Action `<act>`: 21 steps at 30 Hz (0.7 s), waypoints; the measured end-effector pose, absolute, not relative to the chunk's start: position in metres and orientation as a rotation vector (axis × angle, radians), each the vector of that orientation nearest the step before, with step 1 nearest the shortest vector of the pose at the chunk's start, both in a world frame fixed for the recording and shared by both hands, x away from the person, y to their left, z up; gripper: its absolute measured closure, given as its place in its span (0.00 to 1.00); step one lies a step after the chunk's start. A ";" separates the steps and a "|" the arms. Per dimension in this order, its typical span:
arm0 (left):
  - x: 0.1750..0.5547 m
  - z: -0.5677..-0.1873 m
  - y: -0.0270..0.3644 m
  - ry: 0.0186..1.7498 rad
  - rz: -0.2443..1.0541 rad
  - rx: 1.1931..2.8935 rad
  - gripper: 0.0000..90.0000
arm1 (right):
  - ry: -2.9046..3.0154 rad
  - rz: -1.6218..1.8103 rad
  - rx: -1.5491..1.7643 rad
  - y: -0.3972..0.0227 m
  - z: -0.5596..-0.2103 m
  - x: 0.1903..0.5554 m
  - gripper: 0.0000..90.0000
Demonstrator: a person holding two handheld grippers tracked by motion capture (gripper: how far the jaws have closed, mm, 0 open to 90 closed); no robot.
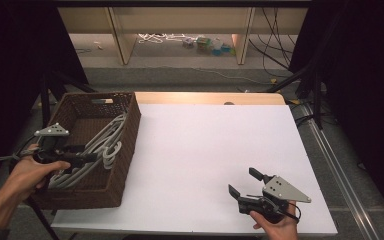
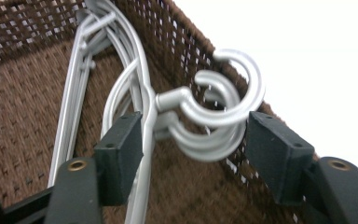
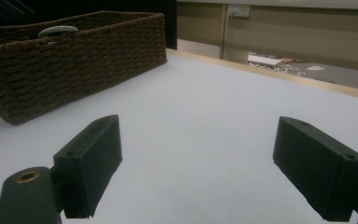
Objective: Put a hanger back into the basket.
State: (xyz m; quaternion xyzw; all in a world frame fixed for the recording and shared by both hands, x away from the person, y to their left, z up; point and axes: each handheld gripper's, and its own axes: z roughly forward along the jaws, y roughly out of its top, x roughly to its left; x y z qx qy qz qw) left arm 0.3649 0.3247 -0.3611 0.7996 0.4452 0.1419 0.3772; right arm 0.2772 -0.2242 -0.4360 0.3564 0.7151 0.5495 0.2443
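White surface (image 1: 205, 165), dark curtained room. Brown woven wicker basket (image 1: 125, 165) sits at its near-left corner, holding a bundle of grey plastic hangers (image 1: 102, 145). Left claw (image 2: 193, 149) spread wide around the hooks, not clamped. Likely step: picking one; next needs closing on a single hook. Right claw (image 1: 242, 186) apart, idle near the front edge. Hanger count unclear, tangled.

Nothing readable anywhere here, honestly. No labels, brand marks, numbers or signs that I can make out on anything in the three views, just plain unmarked surfaces.
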 end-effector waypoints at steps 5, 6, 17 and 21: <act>0.358 -0.360 0.315 1.144 0.385 1.878 0.35 | 1.952 1.501 0.975 -0.224 -0.436 0.277 0.18; 0.357 -0.360 0.313 1.133 0.386 1.865 0.33 | 1.952 1.502 0.976 -0.224 -0.436 0.277 0.18; 0.347 -0.362 0.292 1.065 0.423 1.748 0.23 | 1.949 1.507 0.977 -0.224 -0.436 0.277 0.18; 0.344 -0.362 0.283 1.047 0.424 1.689 0.20 | 1.947 1.501 0.982 -0.224 -0.435 0.277 0.18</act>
